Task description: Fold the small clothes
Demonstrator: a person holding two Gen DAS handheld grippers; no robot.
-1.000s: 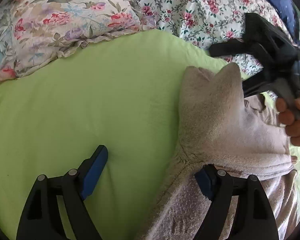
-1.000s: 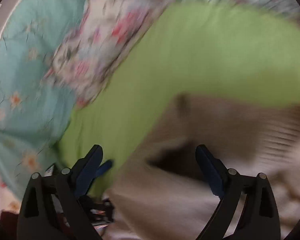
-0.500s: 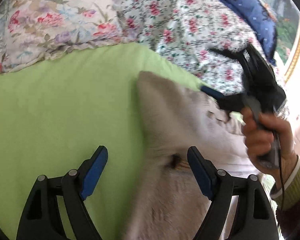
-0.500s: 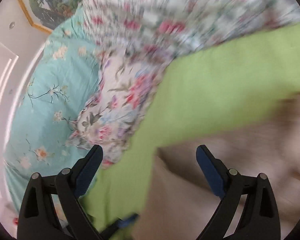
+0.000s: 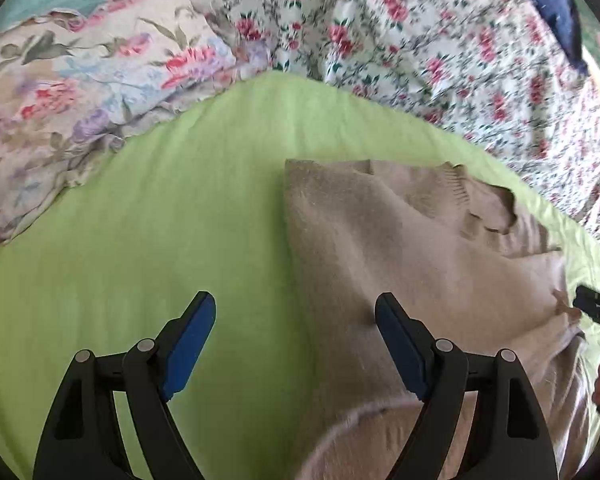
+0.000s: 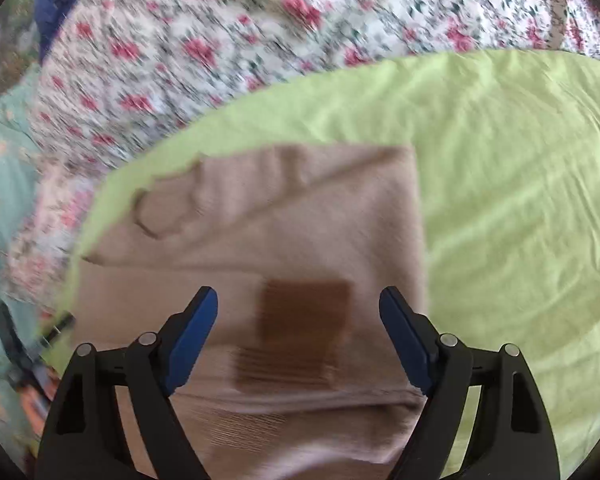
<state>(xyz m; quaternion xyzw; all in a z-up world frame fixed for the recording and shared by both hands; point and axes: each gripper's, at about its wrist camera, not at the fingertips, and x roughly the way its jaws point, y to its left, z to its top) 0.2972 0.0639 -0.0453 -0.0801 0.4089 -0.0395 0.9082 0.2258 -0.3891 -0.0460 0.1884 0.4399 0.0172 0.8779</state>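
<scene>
Both claws gape wide, gripping nothing. The left gripper hangs over the sweater's left edge; the right gripper hovers above its brown patch. The beige sweater lies folded on the green sheet, floral quilt beyond.

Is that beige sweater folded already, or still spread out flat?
Partly folded: the beige sweater lies on the green sheet with a sleeve laid diagonally across its body and one straight side edge.
</scene>
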